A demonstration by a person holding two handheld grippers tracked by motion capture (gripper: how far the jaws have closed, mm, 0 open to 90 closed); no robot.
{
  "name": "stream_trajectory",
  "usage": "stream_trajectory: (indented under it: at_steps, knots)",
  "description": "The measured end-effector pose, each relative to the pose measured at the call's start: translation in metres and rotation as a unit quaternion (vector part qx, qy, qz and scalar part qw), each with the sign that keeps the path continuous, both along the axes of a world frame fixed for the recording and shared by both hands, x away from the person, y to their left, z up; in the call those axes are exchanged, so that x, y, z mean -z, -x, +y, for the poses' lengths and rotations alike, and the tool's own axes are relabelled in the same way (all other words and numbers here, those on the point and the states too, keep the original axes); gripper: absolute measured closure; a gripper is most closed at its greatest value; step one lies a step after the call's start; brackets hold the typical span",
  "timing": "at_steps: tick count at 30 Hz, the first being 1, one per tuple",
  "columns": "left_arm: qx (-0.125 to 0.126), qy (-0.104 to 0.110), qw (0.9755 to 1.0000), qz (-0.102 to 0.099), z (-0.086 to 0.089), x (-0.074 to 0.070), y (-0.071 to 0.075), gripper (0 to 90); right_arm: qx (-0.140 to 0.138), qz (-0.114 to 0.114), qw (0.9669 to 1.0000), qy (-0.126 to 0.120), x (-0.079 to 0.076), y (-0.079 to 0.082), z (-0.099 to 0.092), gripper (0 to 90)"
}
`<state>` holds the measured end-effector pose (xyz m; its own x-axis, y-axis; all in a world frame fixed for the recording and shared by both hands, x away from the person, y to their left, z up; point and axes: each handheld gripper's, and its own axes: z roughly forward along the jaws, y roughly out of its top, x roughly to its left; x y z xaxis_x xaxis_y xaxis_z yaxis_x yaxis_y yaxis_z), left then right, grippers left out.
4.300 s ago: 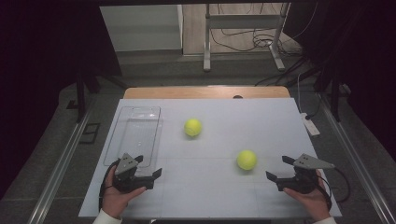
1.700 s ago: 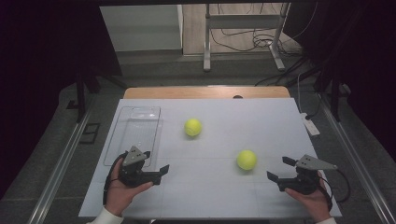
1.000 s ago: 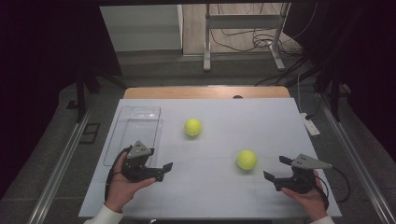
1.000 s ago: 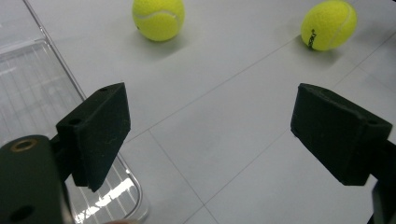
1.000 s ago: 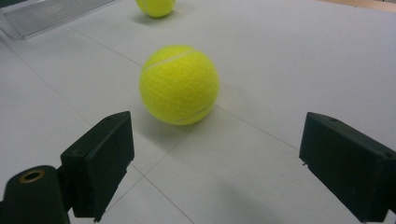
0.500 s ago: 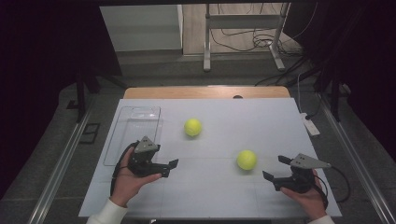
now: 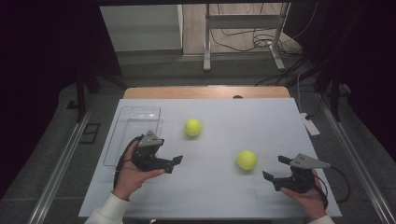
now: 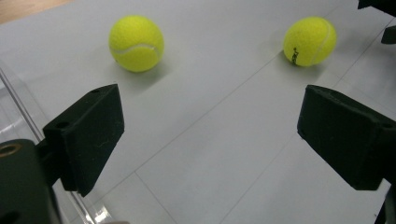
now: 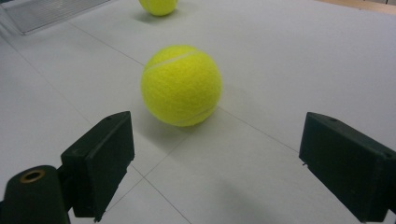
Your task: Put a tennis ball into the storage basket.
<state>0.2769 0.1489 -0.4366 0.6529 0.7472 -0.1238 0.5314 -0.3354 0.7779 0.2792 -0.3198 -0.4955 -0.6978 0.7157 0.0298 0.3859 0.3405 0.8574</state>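
Note:
Two yellow tennis balls lie on the white table (image 7: 219, 196): a far ball (image 7: 193, 127) near the middle and a near ball (image 7: 246, 159) to its right. My left gripper (image 7: 173, 164) hovers beside the clear tray (image 7: 122, 140), pointing right toward both balls (image 8: 136, 43) (image 8: 309, 41). Its jaws have just been opening, and between them there is nothing but bare table. My right gripper (image 7: 274, 168) stands open just right of the near ball (image 9: 181, 85), which lies ahead of its fingertips without touching them.
The clear tray (image 8: 14, 112) has nothing in it and lies along the table's left side (image 9: 46, 11). A white power strip (image 7: 310, 126) sits off the right edge. A metal stand (image 7: 243, 23) and cables are on the floor beyond the table.
My left gripper has moved forward and to the right, away from the front left corner, and its jaws stand wider. The right gripper and both balls have stayed where they were.

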Motion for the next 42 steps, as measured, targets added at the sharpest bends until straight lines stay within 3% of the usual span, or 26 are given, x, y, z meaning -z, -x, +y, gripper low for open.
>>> stream_trajectory:
  at_steps: [16,42]
  knots:
    - [0.006,-0.013,0.9999,0.006,-0.01,-0.001,-0.02,7.9,0.0,0.0,1.0,0.002,0.0,0.0,0.0,10.7]
    - [-0.002,-0.007,0.9999,0.011,-0.018,-0.002,-0.046,8.1,-0.001,0.001,1.0,0.004,0.001,-0.001,0.0,10.8]
